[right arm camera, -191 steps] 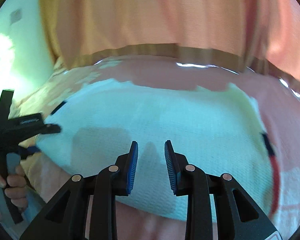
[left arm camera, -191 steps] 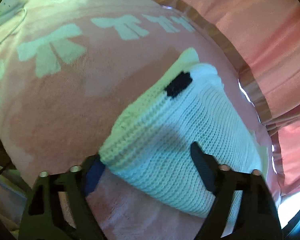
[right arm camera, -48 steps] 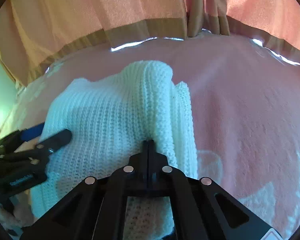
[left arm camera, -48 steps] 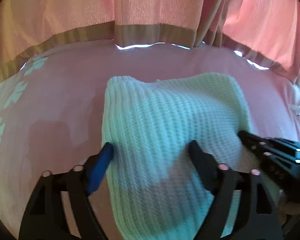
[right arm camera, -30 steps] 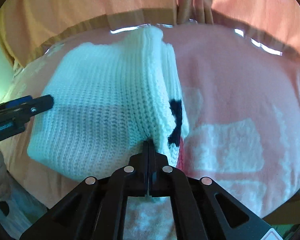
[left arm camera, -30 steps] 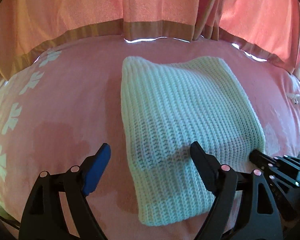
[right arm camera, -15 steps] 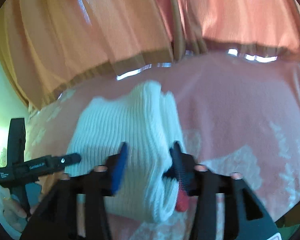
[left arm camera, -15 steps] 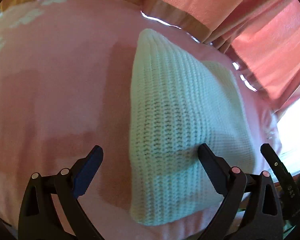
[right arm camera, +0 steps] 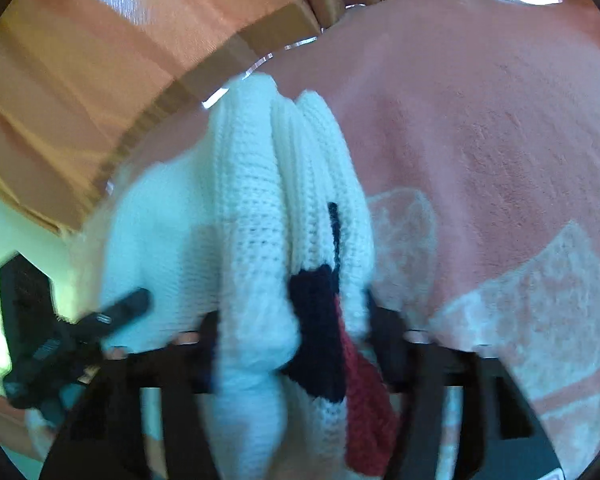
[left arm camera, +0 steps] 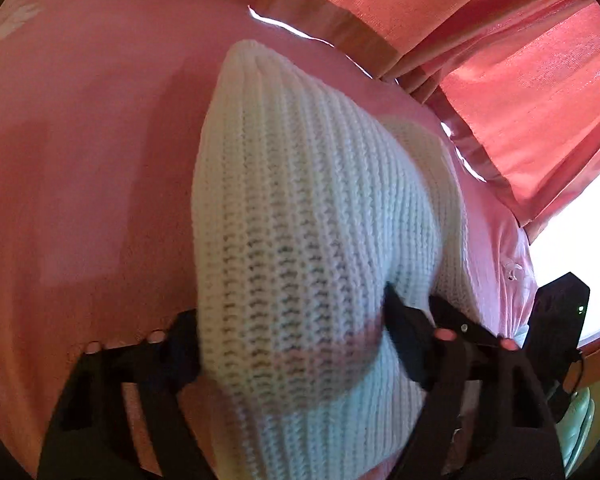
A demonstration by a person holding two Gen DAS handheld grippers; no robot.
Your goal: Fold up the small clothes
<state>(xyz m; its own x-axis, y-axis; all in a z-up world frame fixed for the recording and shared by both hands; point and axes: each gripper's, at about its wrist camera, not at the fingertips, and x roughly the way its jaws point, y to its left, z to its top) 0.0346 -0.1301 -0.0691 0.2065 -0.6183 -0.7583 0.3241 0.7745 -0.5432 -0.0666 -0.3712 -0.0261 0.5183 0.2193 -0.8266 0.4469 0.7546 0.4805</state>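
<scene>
Folded white sweater (left arm camera: 308,216) clamped between both closing tools: left tool (left arm camera: 292,332), right tool (right arm camera: 296,332).

left wrist view: looks steeply down along its fingers, very near the folded white knit sweater (left arm camera: 312,216) on the pink blanket (left arm camera: 80,152); pink curtain (left arm camera: 500,40) behind
right wrist view: likewise steep and close; blurred
shared: sweater, blanket, curtain; each shows the other gripper at its edge

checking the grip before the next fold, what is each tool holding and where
Both straddle the folded white knit sweater: left tool across its near end, right tool over the layered edge by the navy-and-red patch, jaws just closing.
</scene>
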